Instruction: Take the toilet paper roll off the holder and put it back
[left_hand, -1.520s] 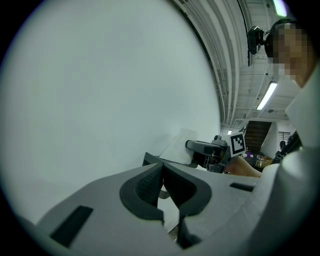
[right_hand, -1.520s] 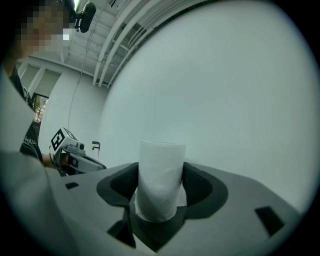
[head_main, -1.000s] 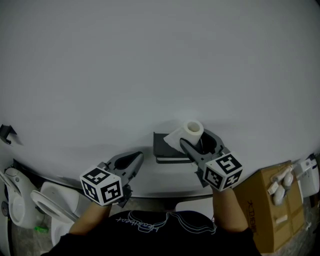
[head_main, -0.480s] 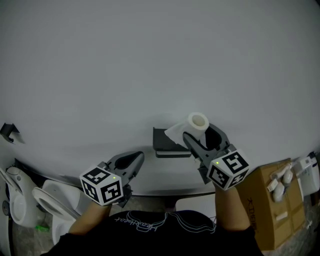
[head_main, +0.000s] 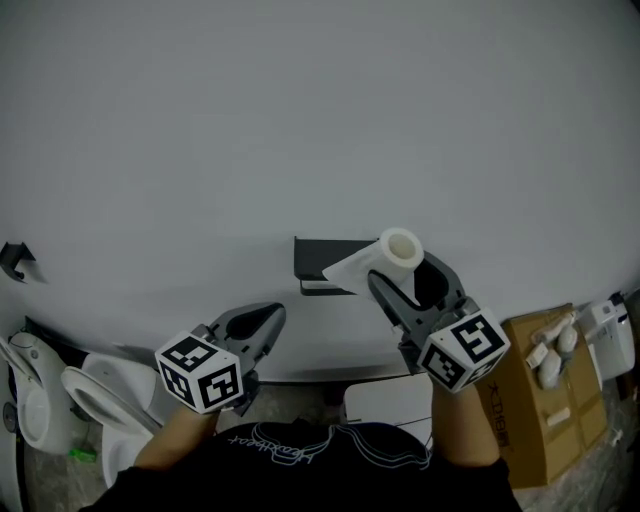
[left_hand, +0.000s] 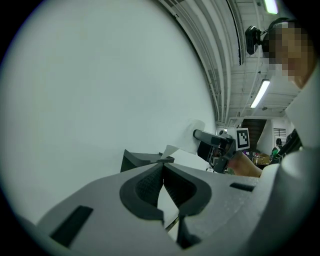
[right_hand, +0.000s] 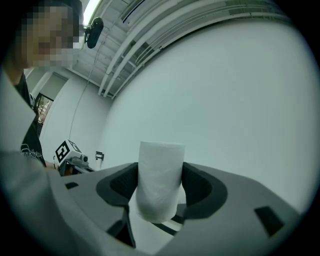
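The roll (head_main: 399, 249) sits in the right gripper (head_main: 405, 272), right of the holder (head_main: 318, 257).

Head camera is sitting above the person's chest, looking forward and steeply down at the plain pale wall (head_main: 320, 120) — seeing the grey plastic left gripper (head_main: 276, 312) and grey plastic right gripper (head_main: 402, 272) from behind, at middle distance. Left gripper camera is riding right behind its own jaws, facing level along the wall toward the right one. Right gripper camera is looking along its jaws, very close to the white toilet paper roll (right_hand: 160, 180). All three are sharing wall and roll — head and left gripper views are also sharing the black wall-mounted holder (head_main: 322, 262).
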